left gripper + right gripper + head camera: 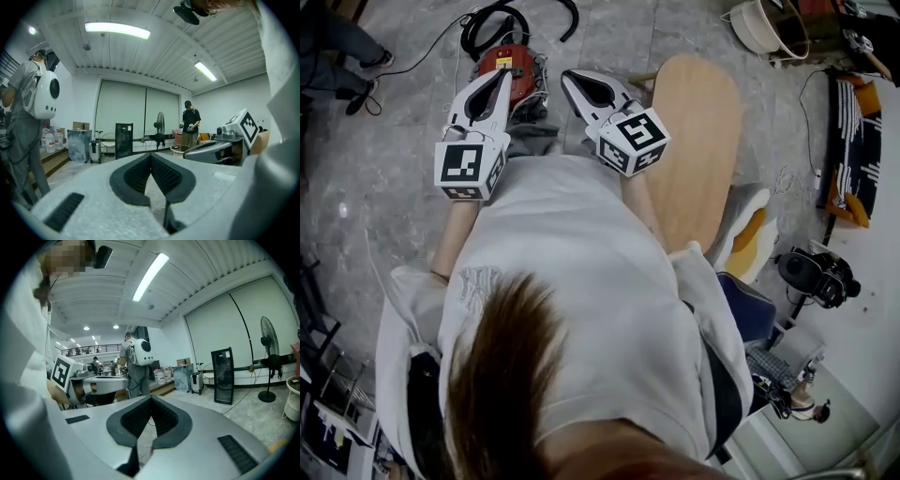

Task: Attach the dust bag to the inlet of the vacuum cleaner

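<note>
just past the person's white shirt [572, 244], the left gripper [503, 77] and the right gripper [568, 77] are held side by side, each with its fingers pressed together on nothing. beyond their tips the red vacuum cleaner [511, 58] sits on the grey floor [394, 122], its black hose [469, 34] looped behind it. a wooden oval board [698, 131] lies to the right.

No words or numbers are legible; the left cube [469, 169] and right cube [633, 141] bear only square coded markers.
</note>
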### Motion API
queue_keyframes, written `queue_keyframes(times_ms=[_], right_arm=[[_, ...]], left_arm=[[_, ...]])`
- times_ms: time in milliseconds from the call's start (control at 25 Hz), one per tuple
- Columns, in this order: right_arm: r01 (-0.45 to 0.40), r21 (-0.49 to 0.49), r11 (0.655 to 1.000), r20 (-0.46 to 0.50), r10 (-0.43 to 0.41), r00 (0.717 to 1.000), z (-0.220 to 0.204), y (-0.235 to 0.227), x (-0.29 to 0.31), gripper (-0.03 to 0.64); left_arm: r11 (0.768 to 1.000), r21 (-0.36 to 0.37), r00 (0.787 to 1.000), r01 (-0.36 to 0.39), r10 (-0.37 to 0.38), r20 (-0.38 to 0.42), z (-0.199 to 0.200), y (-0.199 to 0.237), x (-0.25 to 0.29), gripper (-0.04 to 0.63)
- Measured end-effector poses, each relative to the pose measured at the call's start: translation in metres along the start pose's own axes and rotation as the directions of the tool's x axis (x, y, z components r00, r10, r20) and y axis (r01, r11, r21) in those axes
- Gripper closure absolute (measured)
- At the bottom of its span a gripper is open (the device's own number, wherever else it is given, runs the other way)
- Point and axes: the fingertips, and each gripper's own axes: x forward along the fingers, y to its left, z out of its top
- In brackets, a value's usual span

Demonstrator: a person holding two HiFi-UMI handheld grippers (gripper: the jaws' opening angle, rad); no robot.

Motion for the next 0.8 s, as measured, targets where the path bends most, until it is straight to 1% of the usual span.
queue_keyframes(times_ms=[280, 800], right_arm=[[-0.016, 0.005, 1.0, -0.007, 0.016, 1.0, -0.007, -0.007, 0.005, 0.615], [0.003, 0.039, 0.999, -0.008, -0.002, 1.0, -0.007, -0.017, 0.0, 0.615]], left_arm=[[1.0, 0.006, 1.0, -0.02, 0.02, -0.013, -0.005, 0.005, 0.006, 0.578], [1.0, -0.001, 0.999, -0.026, 0.026, -0.039, -0.006, 0.006, 0.008, 0.577]])
